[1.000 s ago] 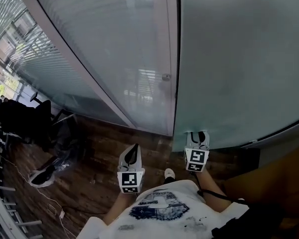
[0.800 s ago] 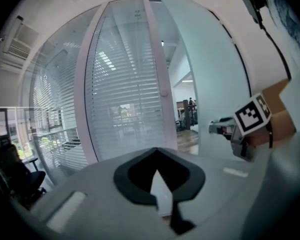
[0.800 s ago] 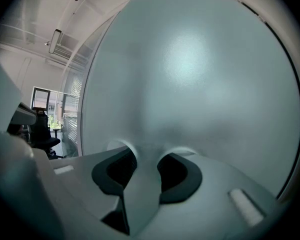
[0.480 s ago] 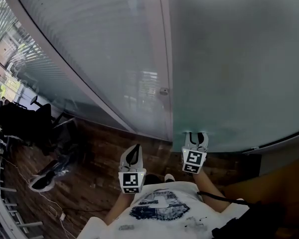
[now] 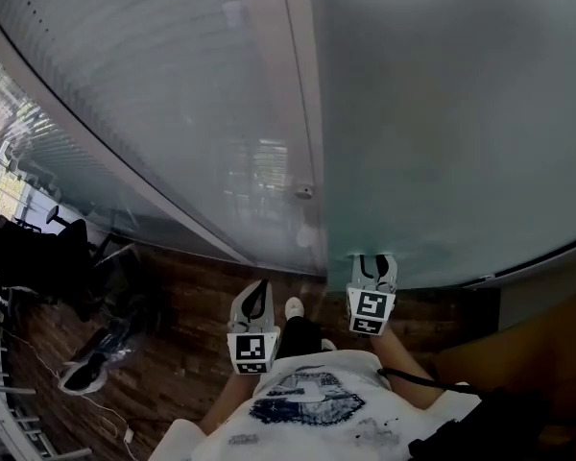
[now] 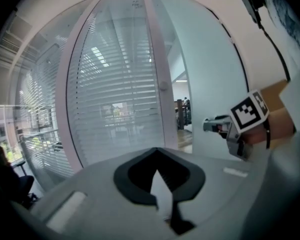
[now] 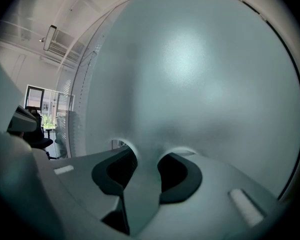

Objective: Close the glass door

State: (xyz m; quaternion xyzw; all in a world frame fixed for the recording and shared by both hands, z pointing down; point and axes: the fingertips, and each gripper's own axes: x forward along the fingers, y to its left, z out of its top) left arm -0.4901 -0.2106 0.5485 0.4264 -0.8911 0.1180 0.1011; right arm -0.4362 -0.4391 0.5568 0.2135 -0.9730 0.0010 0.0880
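Observation:
The frosted glass door (image 5: 442,113) fills the right of the head view, and its free edge (image 5: 317,161) stands close to the pale frame post (image 5: 293,113) of the blinds-backed glass wall. A narrow gap between them shows in the left gripper view, beside the post (image 6: 157,74) with its round knob (image 6: 163,85). My right gripper (image 5: 374,260) has its tips against the door's face (image 7: 200,84), low down; its jaws stand apart with nothing between them (image 7: 147,156). My left gripper (image 5: 260,286) hangs free in front of the post, tips together, holding nothing (image 6: 157,156).
A black office chair (image 5: 29,257) and a plastic-wrapped object (image 5: 86,368) stand at the left on the dark wooden floor (image 5: 192,353), with cables (image 5: 125,435) trailing nearby. The person's shoe (image 5: 294,307) is between the grippers. A dark skirting runs under the wall at right (image 5: 480,301).
The door's free edge has swung left toward the frame post, narrowing the gap. Both grippers have moved forward with it, and a shoe has stepped in between them.

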